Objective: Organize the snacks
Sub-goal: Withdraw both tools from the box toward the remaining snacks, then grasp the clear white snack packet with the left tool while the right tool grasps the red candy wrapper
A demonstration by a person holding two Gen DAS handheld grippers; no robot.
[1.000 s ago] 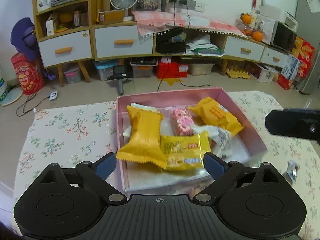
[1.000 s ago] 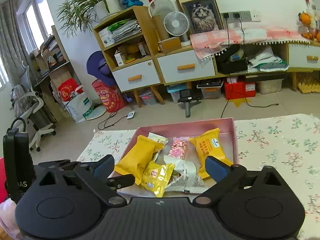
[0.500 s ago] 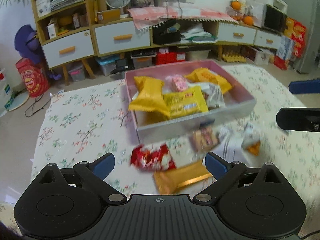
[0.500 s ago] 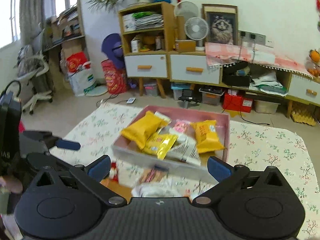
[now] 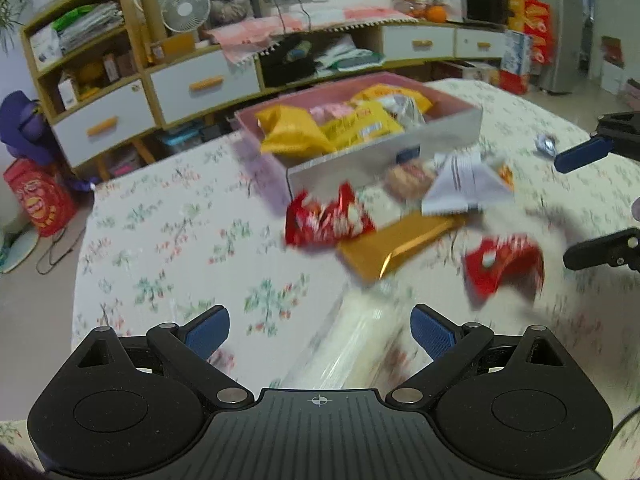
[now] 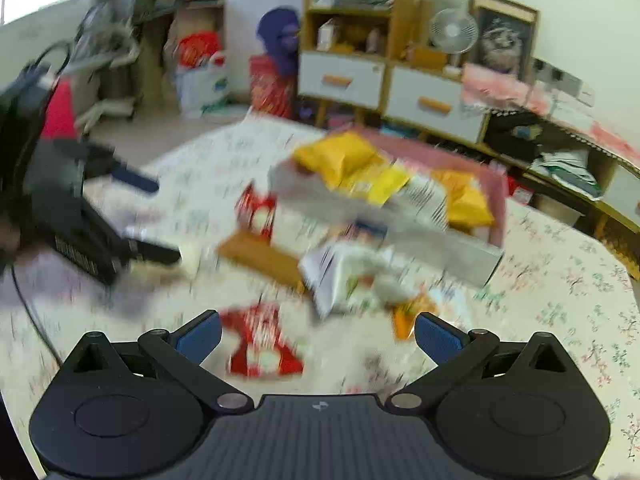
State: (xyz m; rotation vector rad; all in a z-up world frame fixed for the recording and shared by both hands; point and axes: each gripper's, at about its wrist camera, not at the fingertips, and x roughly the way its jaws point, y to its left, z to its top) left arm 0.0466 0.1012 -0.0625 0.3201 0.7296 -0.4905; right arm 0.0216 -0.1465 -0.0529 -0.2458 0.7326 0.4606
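A pink box (image 5: 384, 152) (image 6: 476, 256) holding several yellow, pink and white snack packs stands on the flowered tablecloth. In front of it lie loose snacks: a red pack (image 5: 326, 220) (image 6: 256, 210), a gold flat pack (image 5: 396, 244) (image 6: 260, 256), a white pack (image 5: 464, 184) (image 6: 344, 276), a second red pack (image 5: 502, 268) (image 6: 260, 340) and a pale wrapped roll (image 5: 356, 344). My left gripper (image 5: 320, 330) is open above the pale roll. My right gripper (image 6: 318, 338) is open over the second red pack. Both views are blurred.
A small silver wrapper (image 5: 546, 145) lies on the cloth at the right. Wooden cabinets with white drawers (image 5: 200, 84) and a shelf (image 6: 352, 12) stand behind the table. The tablecloth (image 5: 168, 240) left of the snacks is bare.
Both grippers have pulled back from the pink box toward the table's near side, so the loose snacks in front of the box have come into view. Both stay open.
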